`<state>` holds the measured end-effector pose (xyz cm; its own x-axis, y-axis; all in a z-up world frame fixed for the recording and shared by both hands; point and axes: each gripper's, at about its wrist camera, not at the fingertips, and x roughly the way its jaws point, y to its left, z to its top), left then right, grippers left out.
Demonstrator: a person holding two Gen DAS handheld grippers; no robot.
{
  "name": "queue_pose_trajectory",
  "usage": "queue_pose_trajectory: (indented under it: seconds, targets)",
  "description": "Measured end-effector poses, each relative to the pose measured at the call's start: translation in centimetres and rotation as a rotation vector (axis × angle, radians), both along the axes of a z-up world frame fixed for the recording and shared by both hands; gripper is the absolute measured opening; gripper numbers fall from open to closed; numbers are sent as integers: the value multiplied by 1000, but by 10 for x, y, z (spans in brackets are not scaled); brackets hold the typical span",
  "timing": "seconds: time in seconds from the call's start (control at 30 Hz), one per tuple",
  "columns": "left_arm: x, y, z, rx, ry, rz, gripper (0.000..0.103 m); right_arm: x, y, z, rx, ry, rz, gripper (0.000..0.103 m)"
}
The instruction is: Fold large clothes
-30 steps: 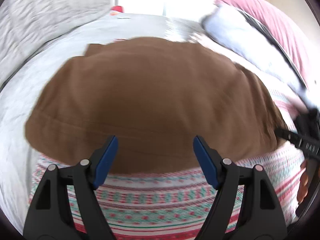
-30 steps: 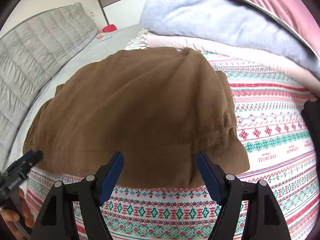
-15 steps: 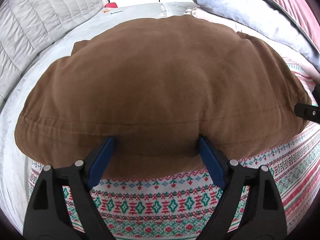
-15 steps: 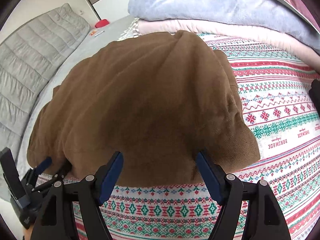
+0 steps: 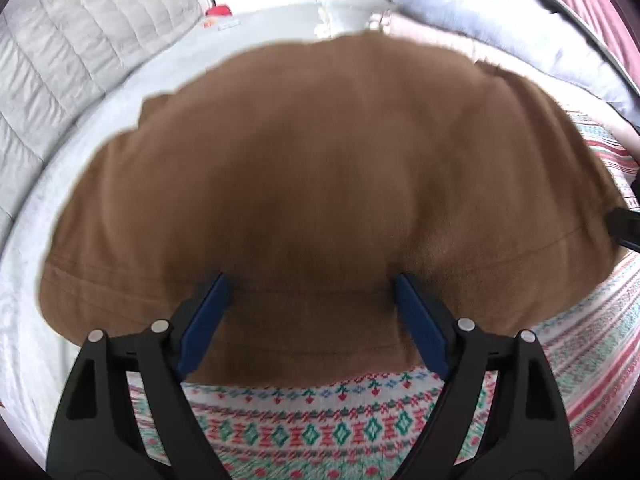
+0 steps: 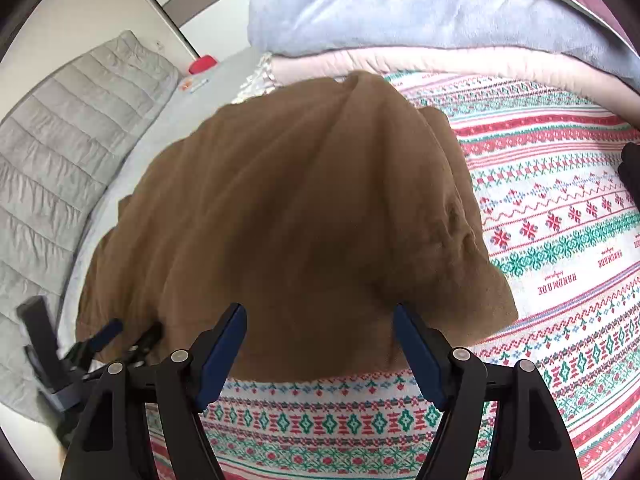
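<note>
A large brown garment (image 5: 320, 160) lies spread on a bed, partly over a red, green and white patterned blanket (image 5: 320, 432). My left gripper (image 5: 308, 282) is open, low over the garment's near hem, and the hem runs between its blue pads without being pinched. In the right wrist view the same garment (image 6: 300, 200) is creased towards its far corner. My right gripper (image 6: 318, 312) stands open over the near hem, further right along it. The left gripper (image 6: 130, 334) shows there at the garment's left corner.
A grey quilted headboard (image 5: 80, 60) runs along the left. Folded pale blue (image 6: 400, 8) and pink (image 6: 440, 64) blankets are stacked at the far right. A small red object (image 6: 202, 65) lies at the far end. The patterned blanket (image 6: 560, 220) lies bare to the right.
My left gripper dropped closer to the garment's near hem and its jaws widened. It came into the right wrist view at lower left. The right gripper rolled slightly but stayed in place.
</note>
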<state>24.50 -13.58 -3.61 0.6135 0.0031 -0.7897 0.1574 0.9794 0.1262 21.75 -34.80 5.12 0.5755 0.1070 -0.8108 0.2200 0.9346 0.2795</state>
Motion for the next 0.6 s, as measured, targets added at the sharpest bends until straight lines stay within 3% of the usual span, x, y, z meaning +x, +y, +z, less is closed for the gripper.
queue_pose_trajectory:
  seconds: [0.1, 0.3, 0.37, 0.5, 0.6]
  targets:
    - [1, 1, -1, 30, -13, 7, 95, 2, 0, -4, 6, 22, 4, 77]
    - [6, 8, 13, -35, 35, 19, 93, 3, -1, -1, 12, 17, -2, 77]
    - [11, 6, 29, -53, 17, 5, 93, 0, -6, 3, 28, 1, -19, 77]
    - [42, -5, 51, -39, 13, -6, 93, -3, -15, 6, 66, -17, -51, 77]
    - [90, -16, 58, 0, 45, 29, 93, -5, -21, 5, 92, -14, -71, 77]
